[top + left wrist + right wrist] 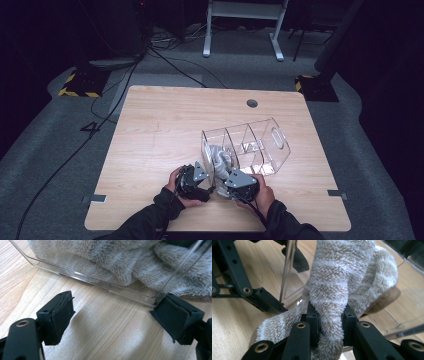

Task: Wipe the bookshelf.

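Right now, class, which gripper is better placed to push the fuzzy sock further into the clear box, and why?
Right. The right gripper is already shut on the sock at the mouth of the clear box. The left gripper is open beside the box's corner and holds nothing; it looks better suited to steadying the box.

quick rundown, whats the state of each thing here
fuzzy sock: bunched, partly inside the organizer, pinched by the right tongs
clear organizer: lying on its side on the table, near compartment holds the sock, the other compartments look empty
right tongs: shut on the fuzzy sock
left tongs: open, one pad at the organizer's corner, gripping nothing
table: bare wood around the organizer
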`<action>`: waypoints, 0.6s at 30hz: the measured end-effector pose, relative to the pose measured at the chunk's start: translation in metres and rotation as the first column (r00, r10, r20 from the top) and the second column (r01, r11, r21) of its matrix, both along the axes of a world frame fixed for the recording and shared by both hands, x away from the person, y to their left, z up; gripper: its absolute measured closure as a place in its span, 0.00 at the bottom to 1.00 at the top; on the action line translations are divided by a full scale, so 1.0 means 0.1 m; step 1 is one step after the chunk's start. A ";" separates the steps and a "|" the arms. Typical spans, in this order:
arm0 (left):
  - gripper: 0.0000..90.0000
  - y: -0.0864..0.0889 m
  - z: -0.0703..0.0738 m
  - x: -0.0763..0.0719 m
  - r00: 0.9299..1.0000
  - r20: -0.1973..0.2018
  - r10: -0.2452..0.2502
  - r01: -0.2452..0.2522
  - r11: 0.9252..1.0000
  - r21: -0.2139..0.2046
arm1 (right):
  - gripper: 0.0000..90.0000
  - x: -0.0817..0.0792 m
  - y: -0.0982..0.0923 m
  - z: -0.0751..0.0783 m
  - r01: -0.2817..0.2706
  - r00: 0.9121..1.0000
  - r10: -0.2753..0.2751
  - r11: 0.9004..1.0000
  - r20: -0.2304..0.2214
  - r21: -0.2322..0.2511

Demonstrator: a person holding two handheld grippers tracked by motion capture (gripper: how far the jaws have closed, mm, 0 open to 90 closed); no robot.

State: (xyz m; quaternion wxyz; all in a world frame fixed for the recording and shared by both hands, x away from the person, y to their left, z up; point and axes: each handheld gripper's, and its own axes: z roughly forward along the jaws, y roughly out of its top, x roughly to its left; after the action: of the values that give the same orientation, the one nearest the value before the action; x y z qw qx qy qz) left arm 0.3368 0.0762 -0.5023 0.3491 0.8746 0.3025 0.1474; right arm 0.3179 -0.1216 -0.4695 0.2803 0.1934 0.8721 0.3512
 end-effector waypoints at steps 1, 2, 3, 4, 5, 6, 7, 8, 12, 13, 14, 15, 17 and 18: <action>0.19 0.00 0.00 0.00 1.000 0.000 0.001 -0.001 1.000 0.002 | 0.83 -0.01 0.00 0.02 0.000 1.000 0.000 1.000 0.005 0.009; 0.19 0.00 0.00 0.00 1.000 0.003 0.003 -0.003 1.000 0.003 | 0.83 -0.02 0.00 0.07 -0.001 1.000 0.000 1.000 0.022 0.014; 0.19 0.01 0.00 0.01 1.000 0.005 0.006 -0.006 1.000 0.001 | 0.83 -0.04 0.00 0.12 -0.002 0.999 0.001 1.000 0.043 0.020; 0.19 0.01 0.00 0.01 1.000 0.002 0.009 -0.009 1.000 0.003 | 0.83 -0.05 -0.01 0.19 0.002 0.998 -0.004 0.999 0.056 0.034; 0.19 0.01 0.00 0.01 1.000 0.000 0.014 -0.014 1.000 0.001 | 0.83 -0.06 -0.02 0.25 0.006 0.997 -0.009 0.999 0.075 0.051; 0.19 0.01 0.00 0.02 1.000 -0.001 0.014 -0.014 1.000 0.000 | 0.83 -0.07 -0.03 0.34 0.008 0.995 -0.015 0.998 0.100 0.067; 0.19 0.02 0.00 0.02 1.000 -0.003 0.014 -0.014 1.000 0.000 | 0.83 -0.09 -0.04 0.41 0.008 0.992 -0.018 0.996 0.121 0.086; 0.19 0.02 0.00 0.02 1.000 -0.003 0.014 -0.014 1.000 0.000 | 0.83 -0.09 -0.04 0.41 0.008 0.992 -0.018 0.996 0.121 0.086; 0.19 0.02 0.00 0.04 1.000 -0.006 0.024 -0.024 1.000 -0.002 | 0.83 -0.16 -0.10 0.70 0.001 0.979 -0.029 0.990 0.200 0.138; 0.19 0.02 0.00 0.04 1.000 -0.006 0.024 -0.024 1.000 -0.002 | 0.83 -0.16 -0.11 0.73 0.001 0.979 -0.030 0.990 0.201 0.143; 0.19 0.02 0.00 0.04 1.000 -0.003 0.030 -0.030 1.000 -0.001 | 0.83 -0.16 -0.11 0.73 0.001 0.979 -0.030 0.990 0.201 0.143; 0.19 0.03 0.00 0.04 0.999 0.003 0.033 -0.033 0.999 0.002 | 0.83 -0.16 -0.11 0.74 0.004 0.979 -0.034 0.989 0.200 0.145; 0.19 0.03 0.01 0.05 0.999 0.004 0.036 -0.036 0.999 0.007 | 0.83 -0.14 -0.10 0.67 0.004 0.982 -0.028 0.992 0.185 0.128; 0.19 0.03 0.00 0.06 0.999 0.002 0.041 -0.041 0.999 0.005 | 0.83 -0.12 -0.09 0.61 0.005 0.985 -0.025 0.993 0.169 0.117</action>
State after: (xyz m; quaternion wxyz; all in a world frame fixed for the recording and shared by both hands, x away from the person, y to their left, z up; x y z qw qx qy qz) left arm 0.3425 0.0791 -0.5019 0.3441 0.8690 0.3195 0.1559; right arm 0.3055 -0.1307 -0.4084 0.3447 0.1854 0.8216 0.4145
